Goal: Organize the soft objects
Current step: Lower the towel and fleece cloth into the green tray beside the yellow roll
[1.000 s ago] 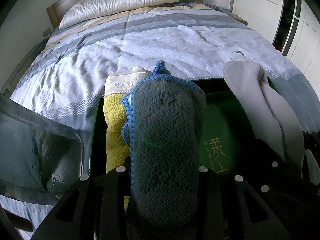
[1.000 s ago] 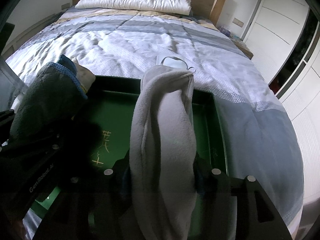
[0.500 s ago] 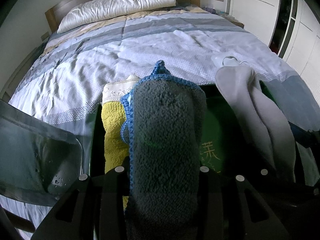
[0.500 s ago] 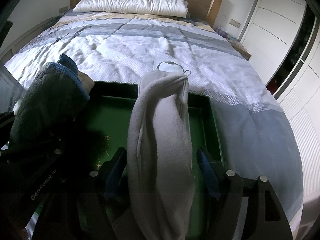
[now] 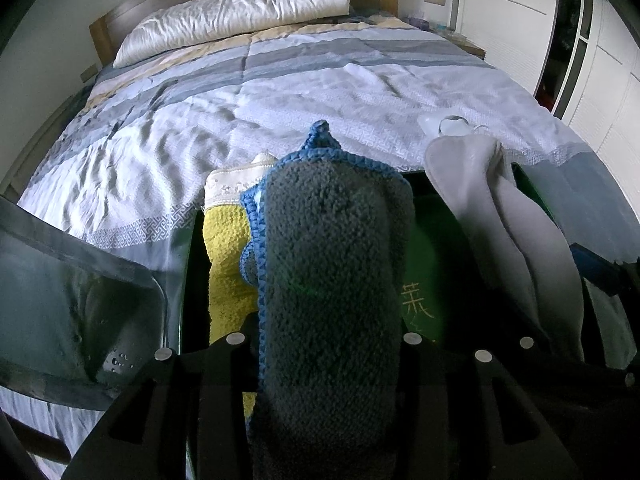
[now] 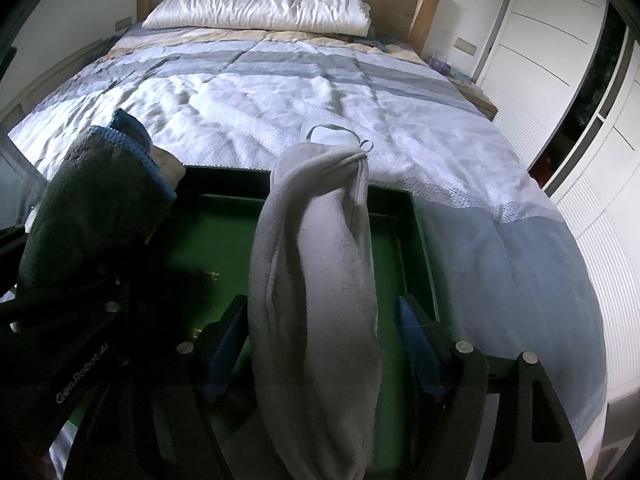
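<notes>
Ahead of both tongs the bed (image 6: 320, 92) lies broad and bare past the green tray's (image 6: 420, 232) far rim. The left tongs (image 5: 332, 340) are clamped on a dark grey towel (image 5: 336, 260) beside a yellow cloth (image 5: 226, 264). The right tongs (image 6: 320, 332) have just been opening, pads clear of the pale grey towel (image 6: 316, 280) between them, over the tray.

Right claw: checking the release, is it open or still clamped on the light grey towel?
Open: right claw pads stand clear of the light grey towel.
</notes>
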Demonstrator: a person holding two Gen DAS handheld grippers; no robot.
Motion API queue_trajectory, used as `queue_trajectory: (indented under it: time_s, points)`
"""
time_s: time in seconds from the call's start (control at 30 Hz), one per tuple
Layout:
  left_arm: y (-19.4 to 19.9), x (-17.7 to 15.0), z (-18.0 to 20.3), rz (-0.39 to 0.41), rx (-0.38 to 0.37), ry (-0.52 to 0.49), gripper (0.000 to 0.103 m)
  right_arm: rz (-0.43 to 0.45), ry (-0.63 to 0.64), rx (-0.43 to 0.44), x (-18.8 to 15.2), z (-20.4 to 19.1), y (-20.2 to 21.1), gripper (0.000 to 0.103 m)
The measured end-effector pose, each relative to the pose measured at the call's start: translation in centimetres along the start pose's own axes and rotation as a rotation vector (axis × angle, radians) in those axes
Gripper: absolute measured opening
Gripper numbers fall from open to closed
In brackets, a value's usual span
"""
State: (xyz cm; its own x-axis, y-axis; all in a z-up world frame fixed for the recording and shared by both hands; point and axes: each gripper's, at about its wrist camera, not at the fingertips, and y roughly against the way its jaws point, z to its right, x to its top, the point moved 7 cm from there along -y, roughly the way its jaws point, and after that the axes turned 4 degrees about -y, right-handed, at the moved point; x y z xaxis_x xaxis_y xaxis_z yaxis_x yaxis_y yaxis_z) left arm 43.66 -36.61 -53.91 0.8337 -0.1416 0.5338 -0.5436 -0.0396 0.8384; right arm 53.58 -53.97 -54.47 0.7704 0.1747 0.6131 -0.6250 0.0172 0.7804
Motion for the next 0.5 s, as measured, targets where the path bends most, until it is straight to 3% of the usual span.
queue_trajectory:
  time_s: [0.33,0.5]
  points:
    - [0.02,0.11,-0.39,0.004,0.008,0.013,0.038,0.014,-0.011,-0.029,0.01,0.12,0.03,0.088]
    - [0.57,0.51,-0.22,0.029,-0.001,0.003,0.047,0.025,-0.005,-0.025,-0.11,-0.01,0.27,0.094]
